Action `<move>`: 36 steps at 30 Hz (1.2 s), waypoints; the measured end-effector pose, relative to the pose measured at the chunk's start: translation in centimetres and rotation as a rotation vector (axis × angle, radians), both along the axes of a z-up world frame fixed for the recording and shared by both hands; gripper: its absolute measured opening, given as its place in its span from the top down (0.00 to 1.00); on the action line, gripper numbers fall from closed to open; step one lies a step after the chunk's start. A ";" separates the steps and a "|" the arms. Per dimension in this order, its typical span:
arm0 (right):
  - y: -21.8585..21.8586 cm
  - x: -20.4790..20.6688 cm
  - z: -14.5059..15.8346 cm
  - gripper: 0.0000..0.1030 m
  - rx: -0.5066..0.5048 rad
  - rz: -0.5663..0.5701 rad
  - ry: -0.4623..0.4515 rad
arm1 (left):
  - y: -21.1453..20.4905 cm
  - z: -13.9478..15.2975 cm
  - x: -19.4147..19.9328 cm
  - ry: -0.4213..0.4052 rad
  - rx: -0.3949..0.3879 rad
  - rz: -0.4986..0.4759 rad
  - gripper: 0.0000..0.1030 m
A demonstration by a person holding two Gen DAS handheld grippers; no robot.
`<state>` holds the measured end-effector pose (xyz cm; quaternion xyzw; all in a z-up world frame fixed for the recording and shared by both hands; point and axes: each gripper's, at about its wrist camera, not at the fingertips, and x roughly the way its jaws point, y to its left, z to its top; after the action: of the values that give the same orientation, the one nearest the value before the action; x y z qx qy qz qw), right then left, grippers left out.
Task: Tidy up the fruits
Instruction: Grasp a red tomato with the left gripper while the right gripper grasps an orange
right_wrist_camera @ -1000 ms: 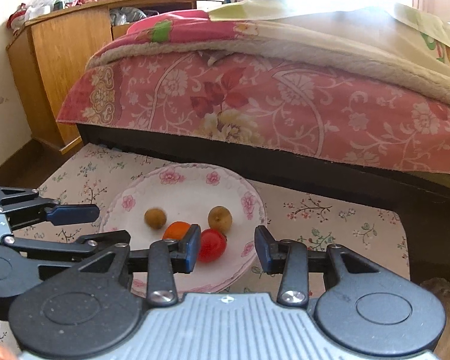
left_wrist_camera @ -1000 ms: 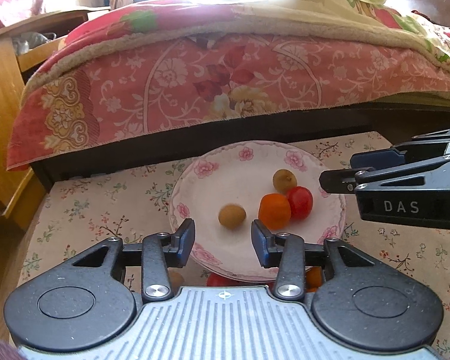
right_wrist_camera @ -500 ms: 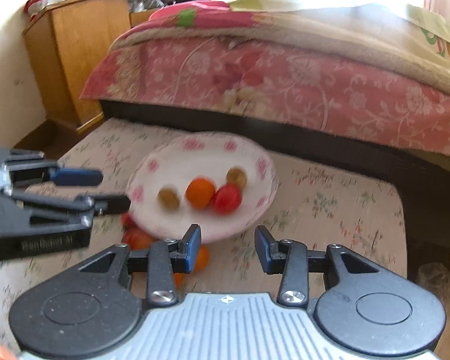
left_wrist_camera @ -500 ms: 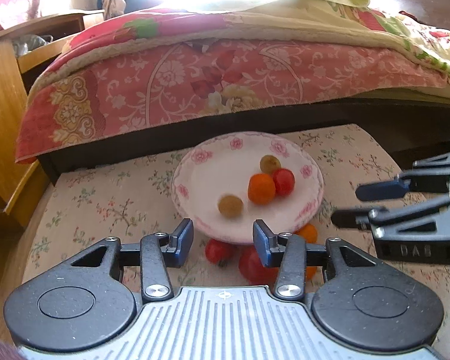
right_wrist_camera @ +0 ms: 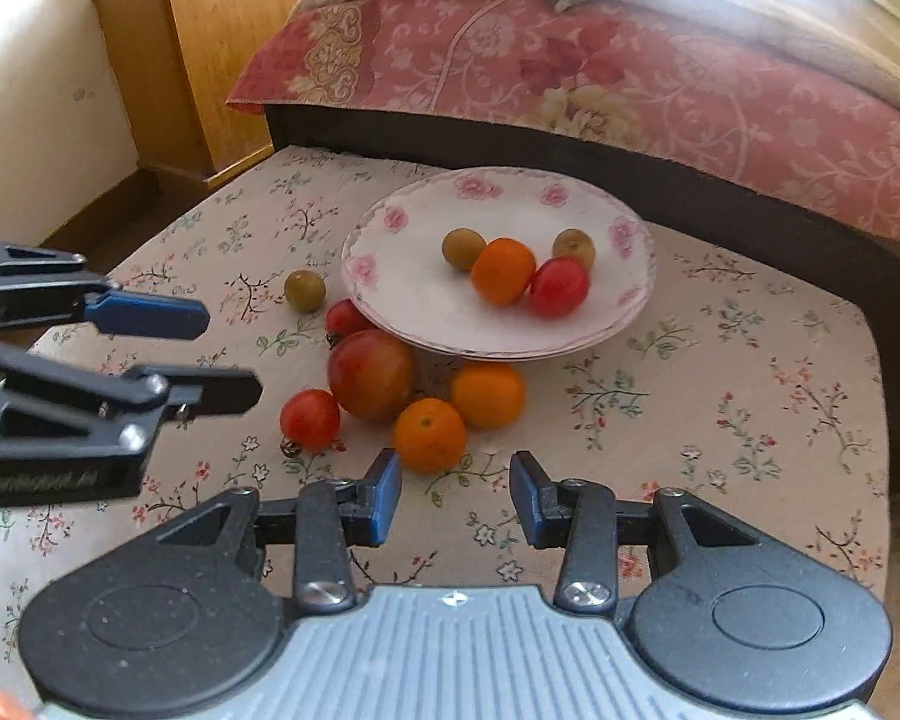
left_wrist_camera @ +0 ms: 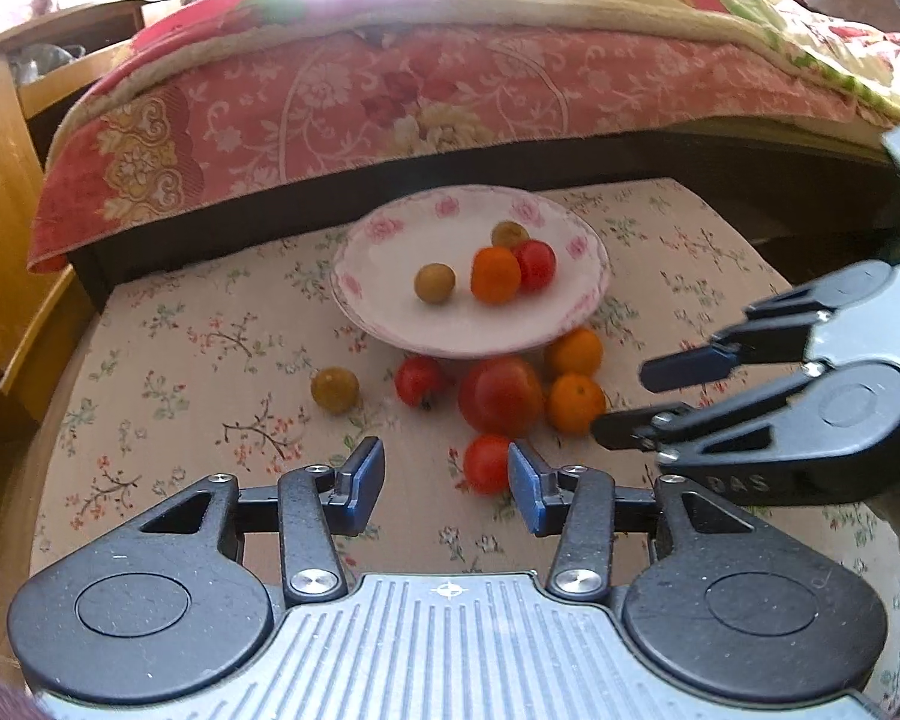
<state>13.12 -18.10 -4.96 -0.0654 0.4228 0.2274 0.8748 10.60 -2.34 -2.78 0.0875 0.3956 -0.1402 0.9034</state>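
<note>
Home bedroom: bed (left_wrist_camera: 450, 138) under floral pink quilt (right_wrist_camera: 600, 78), wooden cabinet (right_wrist_camera: 210, 48) alongside, low table (right_wrist_camera: 720, 372) in flowered cloth at bedside.

Daylight floods in from the top of both my views and burns the bed (left_wrist_camera: 426, 90) covers white there. Fisheye bending curves every edge and darkens the corners. The plate (right_wrist_camera: 624, 306) casts a soft shadow toward me. The right view looks slightly hazier.
</note>
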 end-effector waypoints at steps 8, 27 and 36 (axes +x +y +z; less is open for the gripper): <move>1.3 1.3 -1.2 0.58 -0.002 0.024 0.011 | -0.4 -1.2 -0.1 0.025 0.019 -0.050 0.47; -0.8 1.4 -1.3 0.67 -0.013 -0.005 0.034 | -2.4 -3.7 2.1 0.048 0.017 -0.070 0.55; -2.0 0.7 -1.2 0.67 -0.019 -0.009 0.045 | -2.5 -4.0 2.1 0.080 0.012 -0.044 0.65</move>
<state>13.77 -20.14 -6.18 -0.0664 0.4449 0.2208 0.8654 12.67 -4.88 -6.77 0.0959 0.4299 -0.1613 0.8831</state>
